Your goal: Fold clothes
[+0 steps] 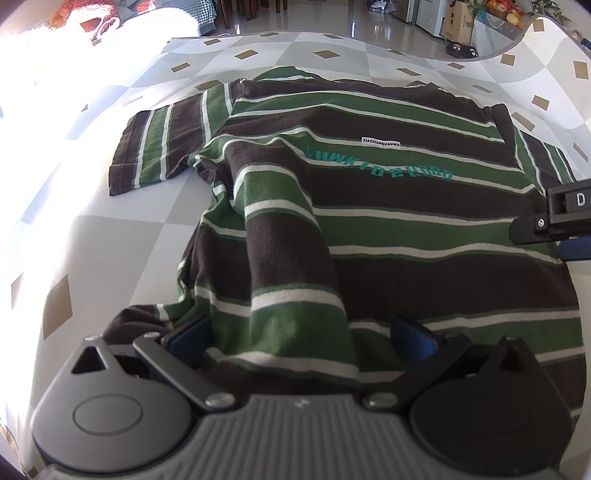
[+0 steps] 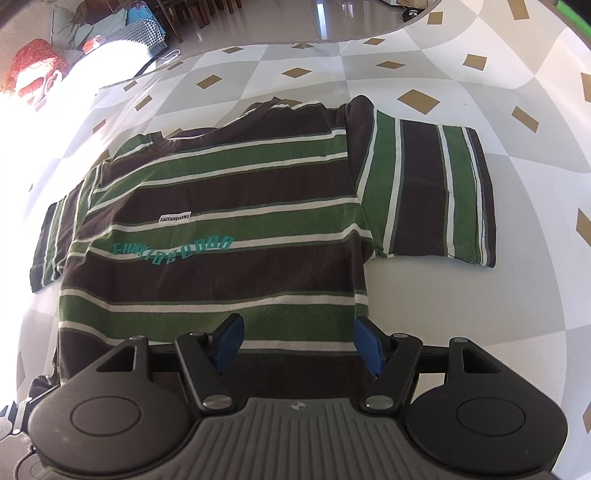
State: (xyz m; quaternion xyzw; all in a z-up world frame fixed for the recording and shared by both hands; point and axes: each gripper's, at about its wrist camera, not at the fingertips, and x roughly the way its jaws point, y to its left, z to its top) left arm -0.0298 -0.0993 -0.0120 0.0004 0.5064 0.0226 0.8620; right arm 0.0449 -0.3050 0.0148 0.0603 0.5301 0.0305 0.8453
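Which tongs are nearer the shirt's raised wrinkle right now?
Left. The left tongs straddle the raised wrinkle in the striped shirt near its hem. The right tongs hang open over the flat hem corner on the other side.

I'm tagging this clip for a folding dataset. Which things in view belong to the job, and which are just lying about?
Job:
- striped T-shirt, spread on the checked table cover
- left gripper, jaws apart, a ridge of shirt between them
- right gripper, open over the hem

Lying about:
- red-haired toy
- cardboard box
- houndstooth cloth
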